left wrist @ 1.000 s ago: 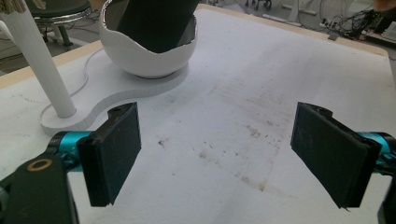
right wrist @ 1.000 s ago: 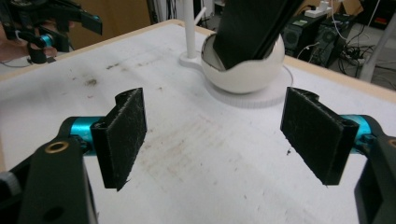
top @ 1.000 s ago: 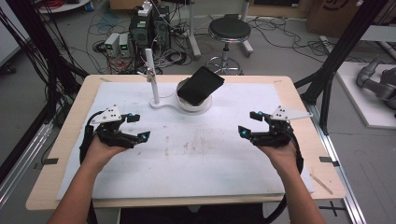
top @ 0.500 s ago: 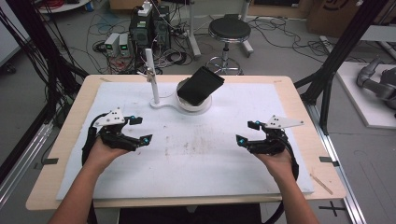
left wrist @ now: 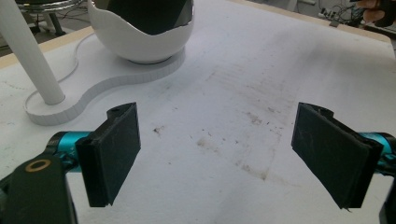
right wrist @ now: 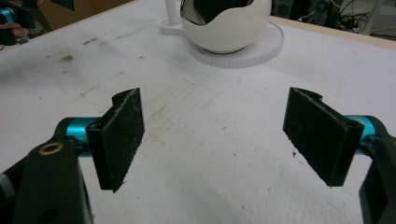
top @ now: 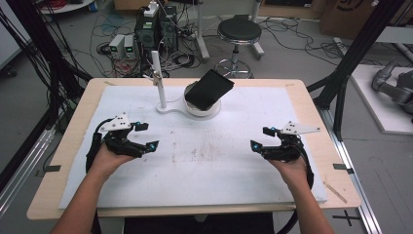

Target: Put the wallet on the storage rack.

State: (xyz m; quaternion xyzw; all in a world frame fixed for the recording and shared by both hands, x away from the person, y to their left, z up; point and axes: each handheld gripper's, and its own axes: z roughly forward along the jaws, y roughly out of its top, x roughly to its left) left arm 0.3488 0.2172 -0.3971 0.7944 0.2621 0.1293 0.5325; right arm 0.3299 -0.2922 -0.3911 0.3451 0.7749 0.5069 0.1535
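Near desk's far edge, centre: black tablet (top: 209, 88) in white bowl-shaped holder (top: 201, 107), tilted, long axis rising toward far right. Left gripper (top: 144, 136) and right gripper (top: 259, 137) both spread wide, empty, over white mat (top: 204, 161).

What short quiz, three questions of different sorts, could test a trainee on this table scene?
1. True or false: the left gripper is shut on the dark tablet.
2. The tablet leans in: A) the white bowl-shaped stand; B) a person's hand; C) a cardboard box.
3. Fill in: both the left gripper and the right gripper have jaws that are ____.

Key: 1 false; 2 A; 3 open.
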